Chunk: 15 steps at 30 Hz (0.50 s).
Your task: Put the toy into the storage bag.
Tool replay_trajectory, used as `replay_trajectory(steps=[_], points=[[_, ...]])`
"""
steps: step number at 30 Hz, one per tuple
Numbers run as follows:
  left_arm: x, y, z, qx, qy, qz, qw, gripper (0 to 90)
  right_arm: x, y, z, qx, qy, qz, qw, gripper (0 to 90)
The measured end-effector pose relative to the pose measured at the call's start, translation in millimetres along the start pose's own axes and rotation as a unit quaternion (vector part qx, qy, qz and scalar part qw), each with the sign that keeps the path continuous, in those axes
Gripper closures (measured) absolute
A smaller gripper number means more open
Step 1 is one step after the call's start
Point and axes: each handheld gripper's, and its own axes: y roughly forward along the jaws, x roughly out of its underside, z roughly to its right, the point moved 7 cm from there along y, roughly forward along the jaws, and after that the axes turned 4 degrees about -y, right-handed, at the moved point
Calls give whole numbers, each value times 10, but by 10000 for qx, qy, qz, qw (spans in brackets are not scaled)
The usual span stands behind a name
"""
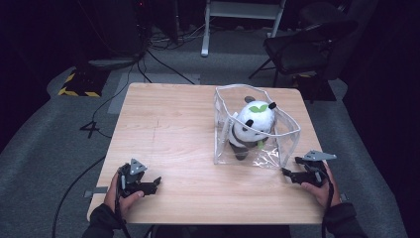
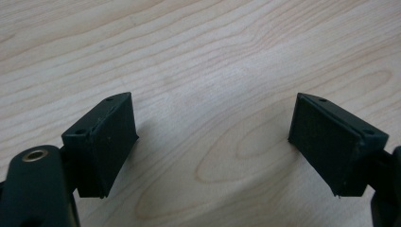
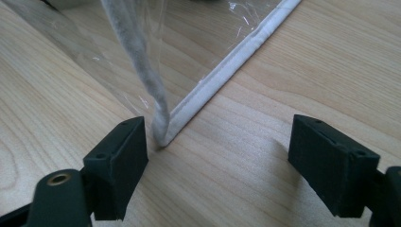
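Clear bag point(image 1: 277, 144) with panda toy point(image 1: 252, 126) standing right of centre on the surface point(image 1: 168, 134). Right tongs point(image 3: 220, 161) released at its near corner; left tongs point(image 2: 213, 142) released, well apart. Best pinching the white seam point(image 3: 227, 66) squarely, not loose film.

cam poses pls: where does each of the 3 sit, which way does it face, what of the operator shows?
High view: overhead, facing forward-down on light wooden table; both hands, left gripper, right gripper.
Left gripper view: on left gripper, facing bare tabletop; open jaws.
Right gripper view: on right gripper, facing clear white-edged plastic bag corner; open jaws.
Shared: bag, holding panda plush toy.
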Motion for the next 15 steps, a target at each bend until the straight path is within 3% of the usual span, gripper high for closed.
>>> replay_trajectory(steps=[15], points=[[165, -150, -11, -32, -73, 16, 10000, 157, 1, -1, -12, -24, -45, 0, 10000, 200]])
